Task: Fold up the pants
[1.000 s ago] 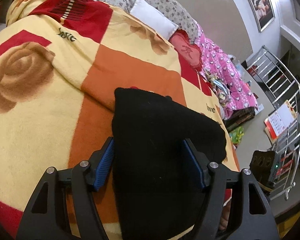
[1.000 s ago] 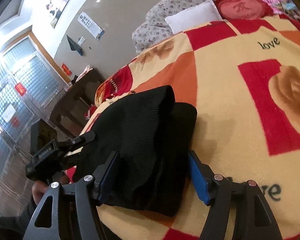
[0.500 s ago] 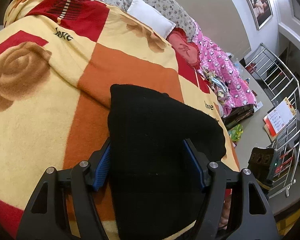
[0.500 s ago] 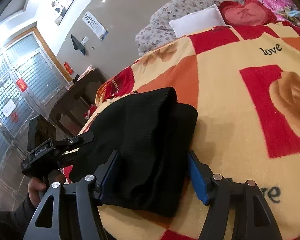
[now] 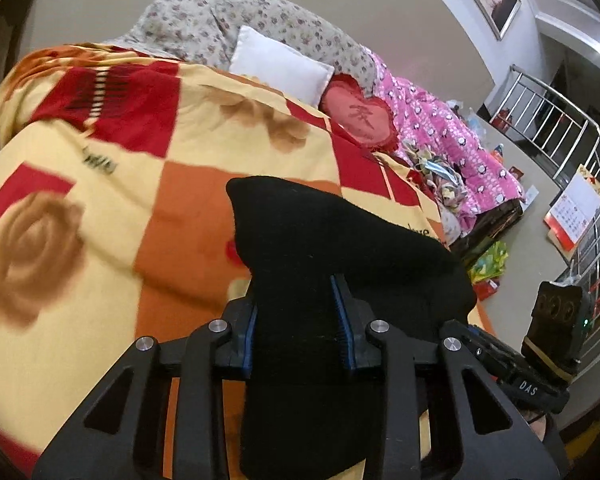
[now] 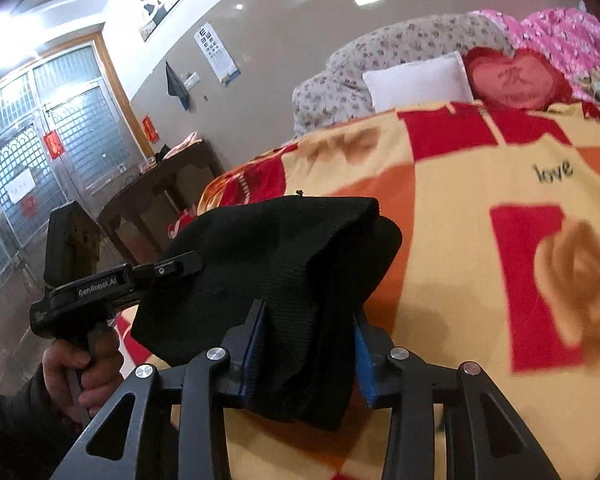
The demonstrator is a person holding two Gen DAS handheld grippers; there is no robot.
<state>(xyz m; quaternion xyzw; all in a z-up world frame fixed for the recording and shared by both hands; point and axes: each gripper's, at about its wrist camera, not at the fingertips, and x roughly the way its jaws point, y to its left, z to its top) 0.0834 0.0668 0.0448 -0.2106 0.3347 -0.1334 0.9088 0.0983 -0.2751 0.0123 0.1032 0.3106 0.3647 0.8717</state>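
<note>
One pair of black pants, already doubled into a thick bundle, is on the move: a moment ago both grippers straddled it with fingers spread, and now the left gripper and right gripper have each squeezed in to pinch its near edge, raising it just above the patterned blanket. That reads as the pickup for another fold or a final placement. Count them: one pants bundle, two grippers, one white pillow, one heart cushion.
</note>
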